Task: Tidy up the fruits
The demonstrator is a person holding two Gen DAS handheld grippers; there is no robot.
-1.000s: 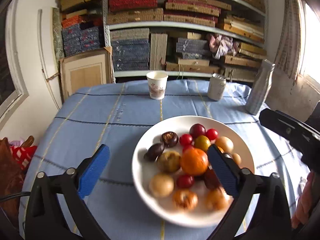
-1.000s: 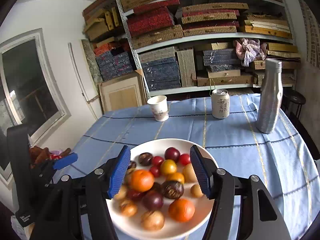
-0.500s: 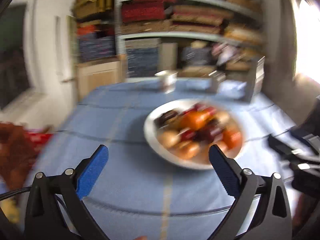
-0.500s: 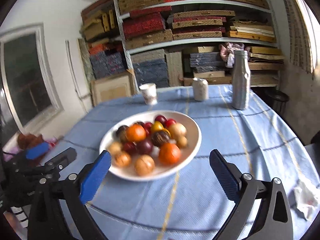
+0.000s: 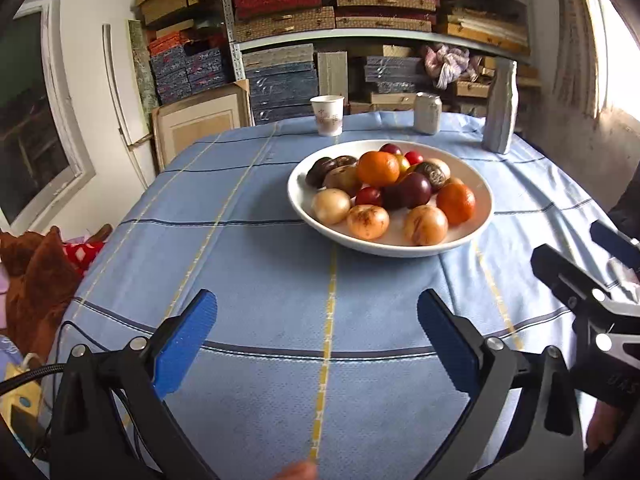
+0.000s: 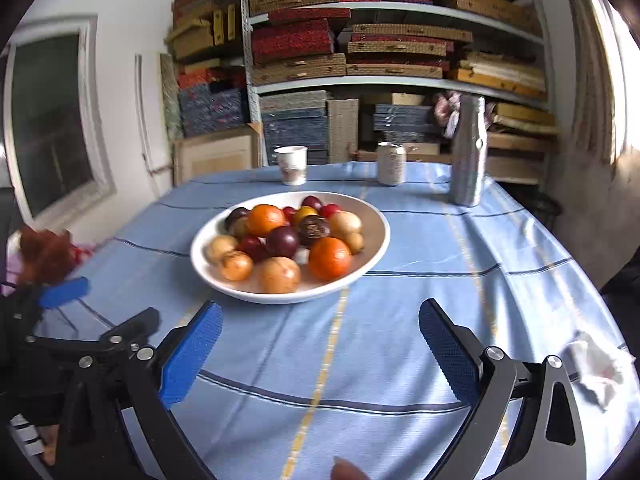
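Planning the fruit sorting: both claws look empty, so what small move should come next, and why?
Probably ease the right claw forward toward the white bowl: its jaws, which just opened, stand wide with nothing between them, and the near orange sits exposed ahead of it.

Wall: white wall (image 6: 132, 20) at left, with a dark window (image 6: 48, 120) in a white frame.
Shelving: metal shelves (image 5: 360, 34) behind the worktop (image 5: 248, 280), packed with stacked flat boxes, red, blue and woven tan.
Worktop: covered by a blue cloth with yellow and dark stripes.
Light: daylight glares in from a bright window (image 5: 616, 48) at right.
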